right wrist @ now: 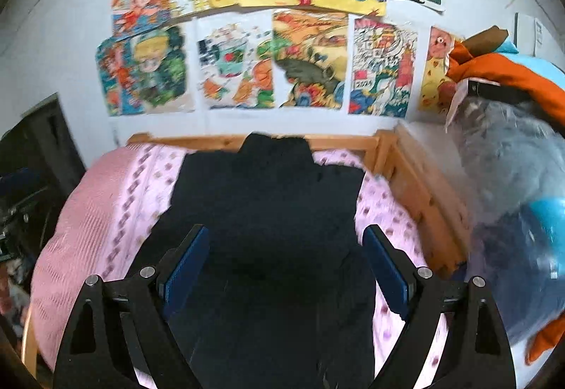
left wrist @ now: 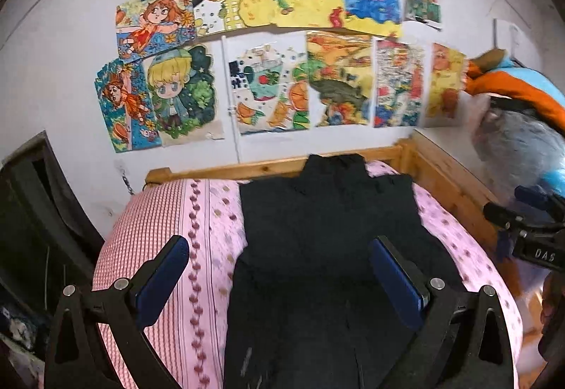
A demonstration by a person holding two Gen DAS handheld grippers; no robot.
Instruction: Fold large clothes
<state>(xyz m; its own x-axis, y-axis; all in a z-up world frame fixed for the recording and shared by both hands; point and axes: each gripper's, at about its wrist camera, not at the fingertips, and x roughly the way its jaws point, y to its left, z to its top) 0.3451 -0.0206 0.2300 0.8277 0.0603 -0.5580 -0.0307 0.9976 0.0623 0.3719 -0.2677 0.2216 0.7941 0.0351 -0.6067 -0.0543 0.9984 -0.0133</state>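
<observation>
Your left gripper [left wrist: 279, 256] has its blue-padded fingers [left wrist: 164, 277] spread wide with nothing between them; it hovers above the dark, nearly black garment [left wrist: 328, 230] without touching the cloth. Your right gripper [right wrist: 286, 249] is spread just as wide and holds nothing, its blue pads [right wrist: 385, 265] framing the same garment [right wrist: 268, 198] from above. In the left wrist view, the right gripper [left wrist: 522, 226] shows at the right edge, beside the bed.

The garment lies flat along the middle of the pink patterned bedspread [left wrist: 208, 212], its narrow top end reaching the far wooden bed frame [left wrist: 226, 168]. Colourful children's drawings [left wrist: 261, 46] cover the white wall behind the bed. A pile of orange and blue bundles [right wrist: 512, 127] sits to the right of the frame.
</observation>
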